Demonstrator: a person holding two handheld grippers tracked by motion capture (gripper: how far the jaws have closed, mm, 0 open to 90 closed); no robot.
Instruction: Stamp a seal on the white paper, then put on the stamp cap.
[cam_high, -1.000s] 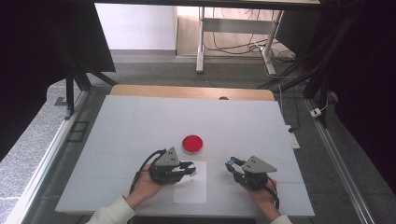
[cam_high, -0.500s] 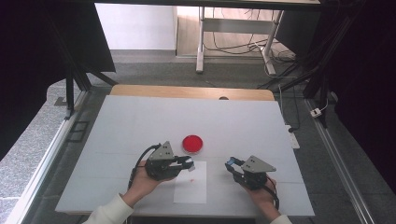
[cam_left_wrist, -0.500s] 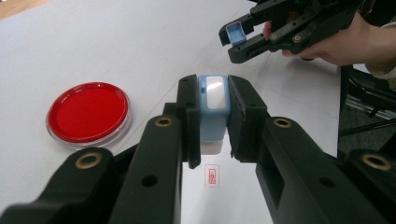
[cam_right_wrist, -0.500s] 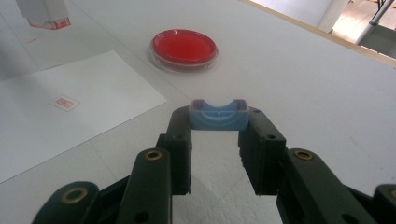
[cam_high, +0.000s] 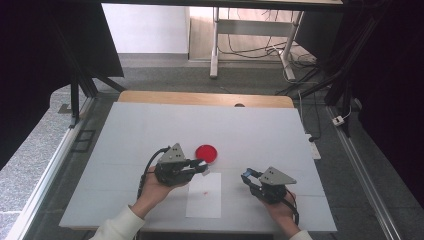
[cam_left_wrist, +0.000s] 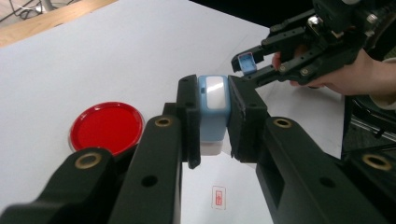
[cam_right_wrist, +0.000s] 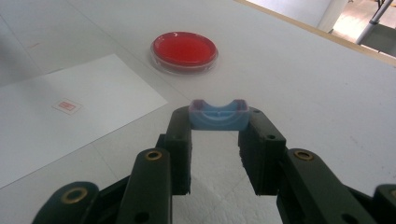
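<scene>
The left gripper (cam_left_wrist: 212, 121) is clamped on a blue stamp (cam_left_wrist: 213, 112), held above the paper (cam_high: 204, 195) on the table (cam_high: 125, 130). The paper bears a small red print (cam_left_wrist: 218, 197). The right gripper (cam_right_wrist: 217, 126) is clamped on a blue cap (cam_right_wrist: 218, 115) at its jaw tips, just above the table, right of the paper. A red ink pad (cam_high: 206, 153) lies just beyond the paper, near the left gripper.

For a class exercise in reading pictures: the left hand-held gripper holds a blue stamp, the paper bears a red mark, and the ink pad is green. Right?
Not quite: the ink pad is red, as the high view shows. The left hand-held gripper does hold the blue stamp, and the paper bears a red mark.
</scene>
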